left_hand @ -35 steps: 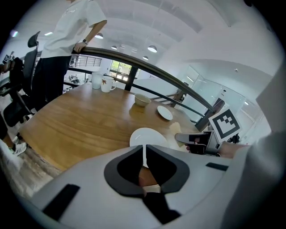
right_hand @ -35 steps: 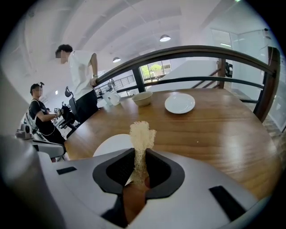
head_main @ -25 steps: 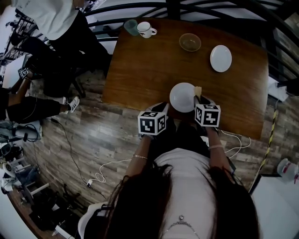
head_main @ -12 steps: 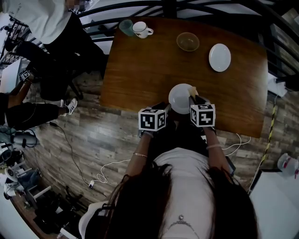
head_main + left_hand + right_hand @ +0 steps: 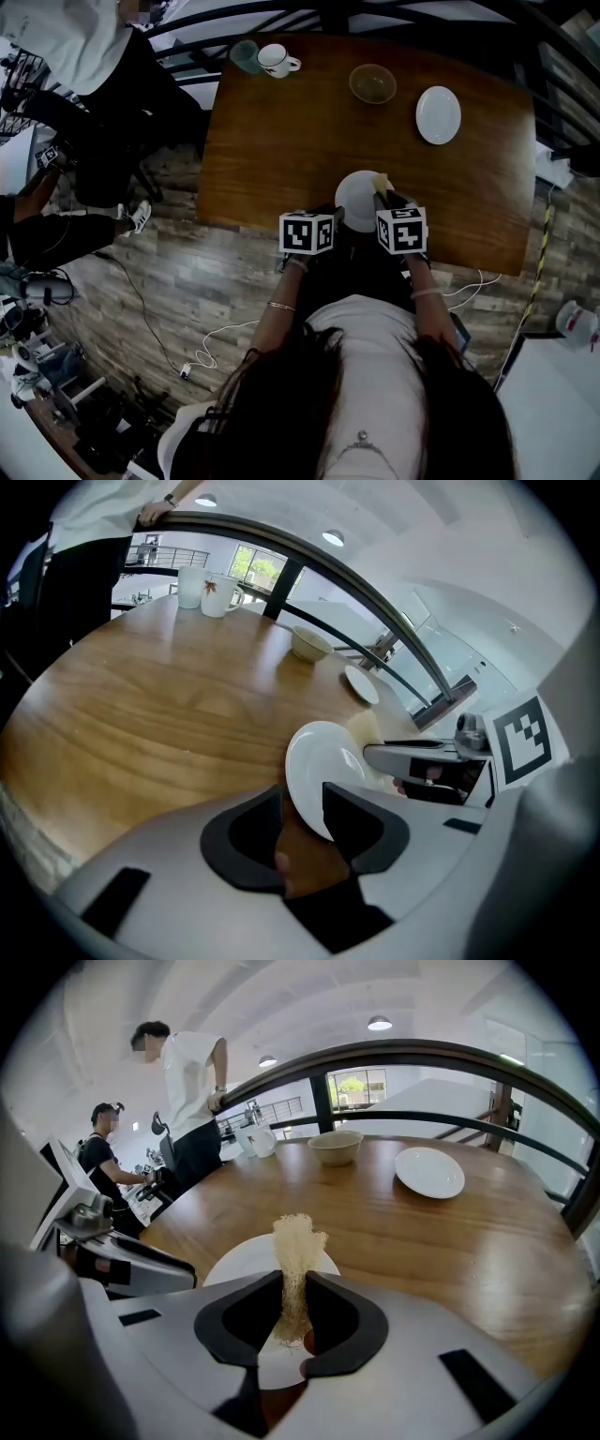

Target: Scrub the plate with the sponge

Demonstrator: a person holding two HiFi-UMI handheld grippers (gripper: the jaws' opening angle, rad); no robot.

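A white plate (image 5: 359, 197) lies near the table's front edge. Its rim sits between the jaws of my left gripper (image 5: 332, 217), which are opening. In the left gripper view the plate (image 5: 323, 761) stands apart from the left jaw, with dark space showing between them, so the left gripper (image 5: 302, 803) no longer clamps it. My right gripper (image 5: 294, 1290) is shut on a pale yellow fibrous sponge (image 5: 297, 1241), which stands up over the plate (image 5: 234, 1262). In the head view the sponge (image 5: 380, 180) rests at the plate's right rim, ahead of the right gripper (image 5: 383, 200).
Farther back on the wooden table (image 5: 281, 141) are a second white plate (image 5: 439, 114), a bowl (image 5: 372, 83), a white mug (image 5: 277, 60) and a green cup (image 5: 246, 54). A dark railing (image 5: 394, 1054) curves behind the table. People stand at the left.
Both marker cubes have drawn a little closer together at the plate. The plate and the sponge stay at the table's front edge.
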